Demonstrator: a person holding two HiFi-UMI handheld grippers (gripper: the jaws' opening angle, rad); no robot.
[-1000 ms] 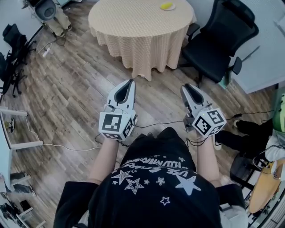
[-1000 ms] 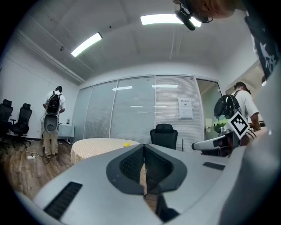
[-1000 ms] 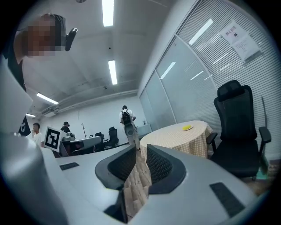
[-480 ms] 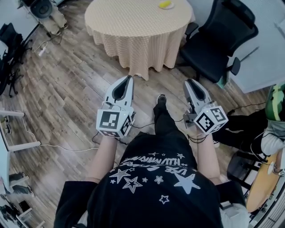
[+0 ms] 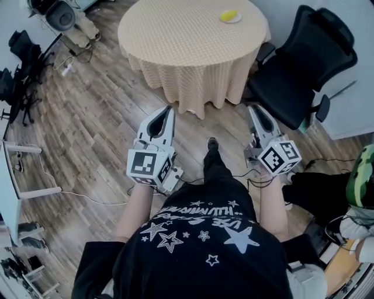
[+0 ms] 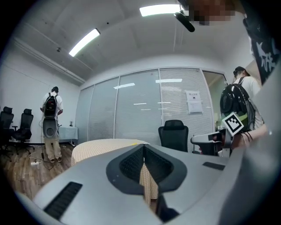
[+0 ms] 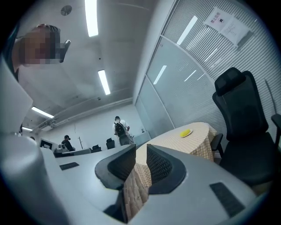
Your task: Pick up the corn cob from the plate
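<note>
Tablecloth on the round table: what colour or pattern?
Pale yellow-beige tablecloth with a fine check pattern, clearest in the head view.

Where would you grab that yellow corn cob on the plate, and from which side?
Probably around its middle, with the jaws closing across its narrow width. The corn cob lies flat on the small plate, toward the far right of the round table, so coming down from above looks best. The right gripper, shut and empty, is on that side.
</note>
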